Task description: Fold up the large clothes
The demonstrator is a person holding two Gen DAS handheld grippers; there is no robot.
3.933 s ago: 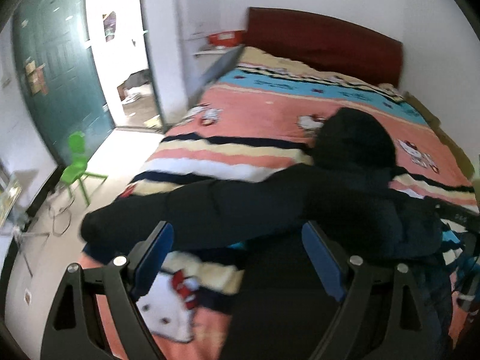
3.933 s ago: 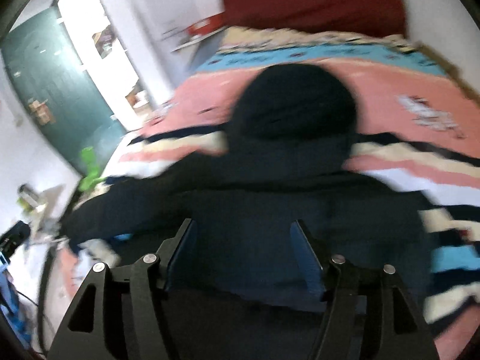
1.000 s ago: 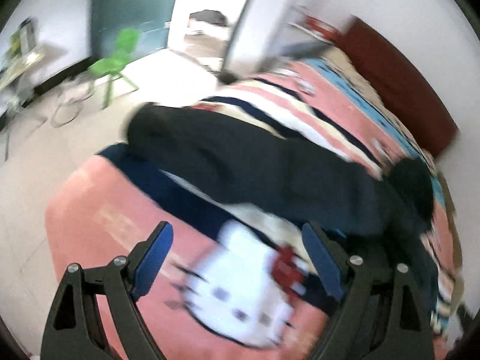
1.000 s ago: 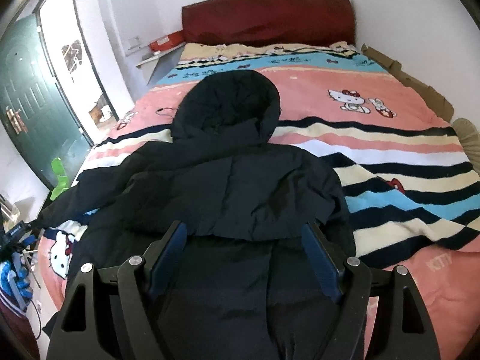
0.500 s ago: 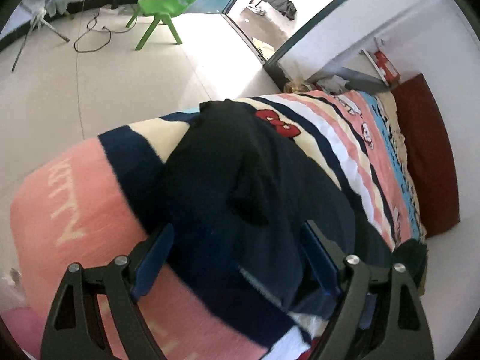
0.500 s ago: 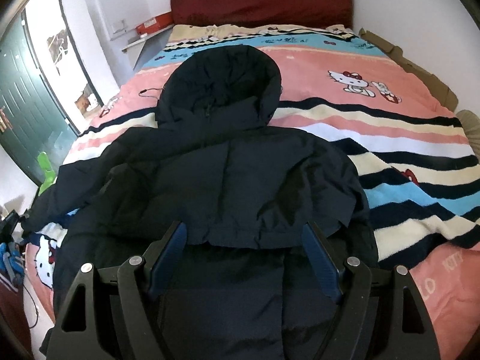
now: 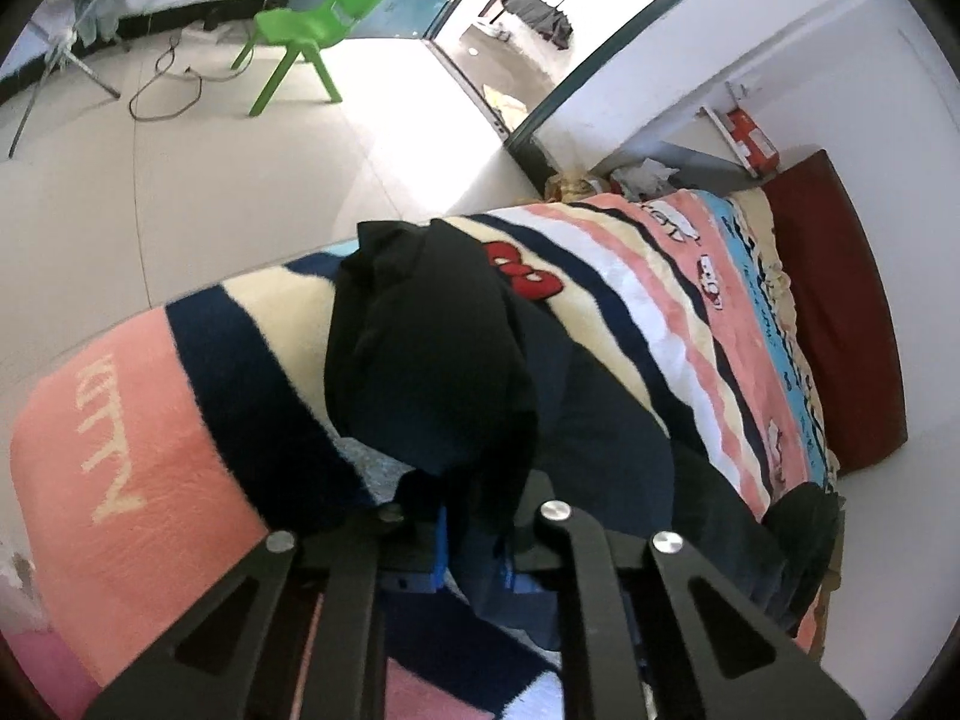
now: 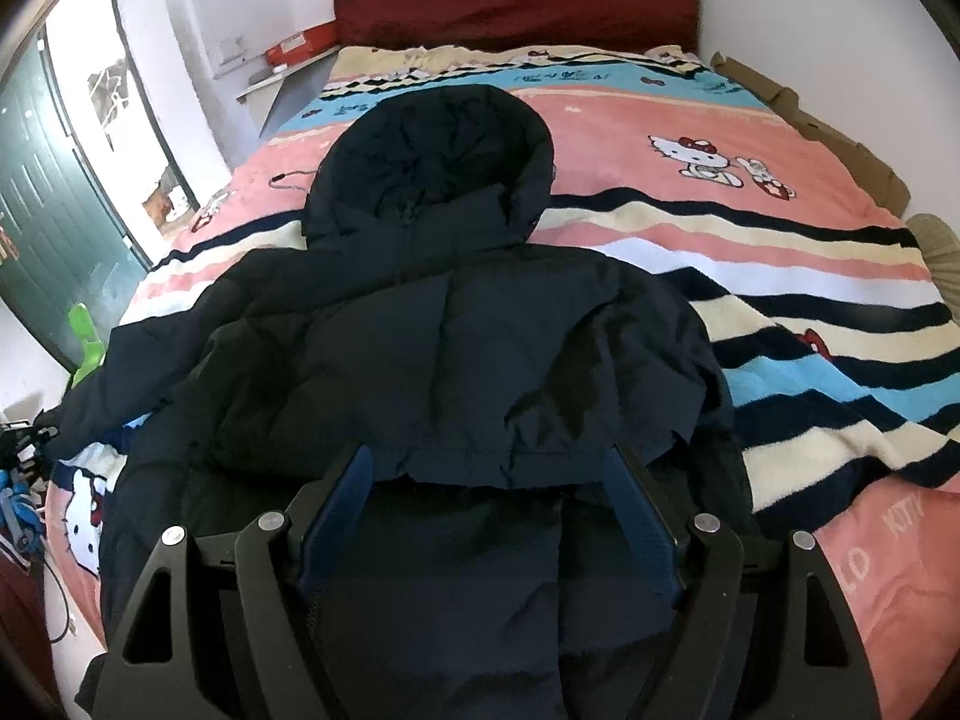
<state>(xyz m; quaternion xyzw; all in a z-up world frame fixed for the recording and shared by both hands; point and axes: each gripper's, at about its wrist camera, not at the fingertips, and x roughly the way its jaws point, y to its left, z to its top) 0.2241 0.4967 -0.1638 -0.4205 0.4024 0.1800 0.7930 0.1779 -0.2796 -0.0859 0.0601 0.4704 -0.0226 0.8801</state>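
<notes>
A large dark navy hooded jacket [image 8: 456, 348] lies flat on the striped Hello Kitty blanket [image 8: 780, 276], hood toward the red headboard. Its right sleeve is folded across the body. My right gripper [image 8: 489, 480] is open and hovers just above the lower hem of that fold. In the left wrist view, my left gripper [image 7: 474, 540] is shut on the jacket's left sleeve [image 7: 432, 348], which bunches up between the blue pads at the bed's left edge. The hood [image 7: 804, 516] shows far right there.
The bed's left edge drops to a tiled floor [image 7: 180, 180]. A green plastic chair [image 7: 312, 24] and loose cables stand near an open doorway. Cardboard [image 8: 828, 132] lines the bed's right side against the wall. A shelf with a red box [image 8: 300, 48] is beside the headboard.
My left gripper swung to the bed's left edge, came down over the sleeve end and closed on it. My right gripper moved slightly closer over the jacket and stayed open.
</notes>
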